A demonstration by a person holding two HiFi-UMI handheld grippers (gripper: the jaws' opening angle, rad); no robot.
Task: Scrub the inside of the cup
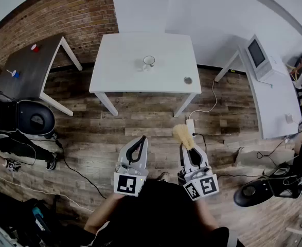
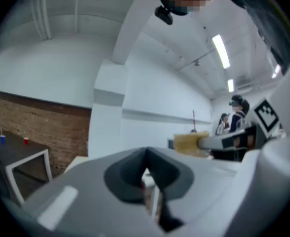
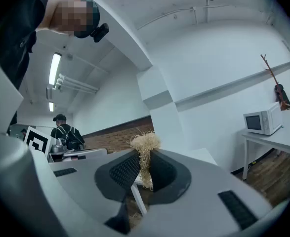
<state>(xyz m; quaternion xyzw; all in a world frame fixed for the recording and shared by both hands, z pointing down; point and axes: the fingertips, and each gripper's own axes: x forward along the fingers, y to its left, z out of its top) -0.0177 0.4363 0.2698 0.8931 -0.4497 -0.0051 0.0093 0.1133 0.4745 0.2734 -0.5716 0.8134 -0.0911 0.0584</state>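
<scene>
The cup (image 1: pixel 148 62) is sighted at the middle of the desk (image 1: pixel 119 66), well ahead; a scrubber (image 1: pixel 183 136) is clamped in the right gripper (image 1: pixel 186 148); the left gripper (image 1: pixel 139 142), closed on nothing, is lined up nearer.

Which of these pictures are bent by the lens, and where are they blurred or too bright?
Head view: strong fisheye, dark corners, table edges bowed, cup small but sharp. Left gripper view: near jaws soft, ceiling lamp glaring. Right gripper view: scrubber fairly sharp, strip light burnt out.

No readable txt, labels, brands or nos. in any view.
</scene>
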